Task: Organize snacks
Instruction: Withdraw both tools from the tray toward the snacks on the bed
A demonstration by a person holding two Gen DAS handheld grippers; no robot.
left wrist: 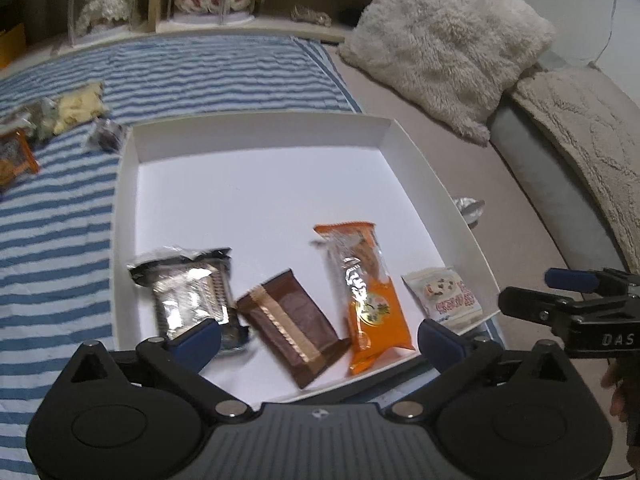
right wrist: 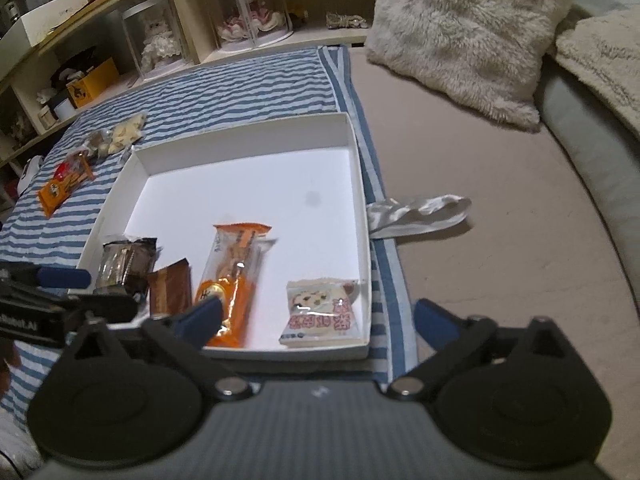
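Left wrist view. My left gripper (left wrist: pixel 320 336) hangs low over the near edge of the white box (left wrist: pixel 256 136), jaws spread wide and holding nothing. Four snacks lie in a loose row along the box's near side: a silver packet (left wrist: pixel 188 292), a brown packet (left wrist: pixel 288 328), an orange packet (left wrist: pixel 368 296) and a small white packet (left wrist: pixel 444 296) in the near right corner. I judge the row is being built from the near wall outward, leaving the far floor free. More snacks wait on the striped blanket (left wrist: pixel 56 216) left of the box: a pale yellow bag (left wrist: pixel 78 108), a dark wrapper (left wrist: pixel 106 136) and a second orange packet (left wrist: pixel 14 158).

Right wrist view. My right gripper (right wrist: pixel 316 320) sits at the box's near right corner, jaws likewise spread and empty; its left fingertip (right wrist: pixel 200 316) overlaps the orange packet in this view, though contact cannot be confirmed. A crumpled silver wrapper (right wrist: pixel 416 212) lies outside the box's right wall, on the bare mattress (right wrist: pixel 500 240). The unsorted snacks lie to the left, so I judge the left gripper better placed for them.
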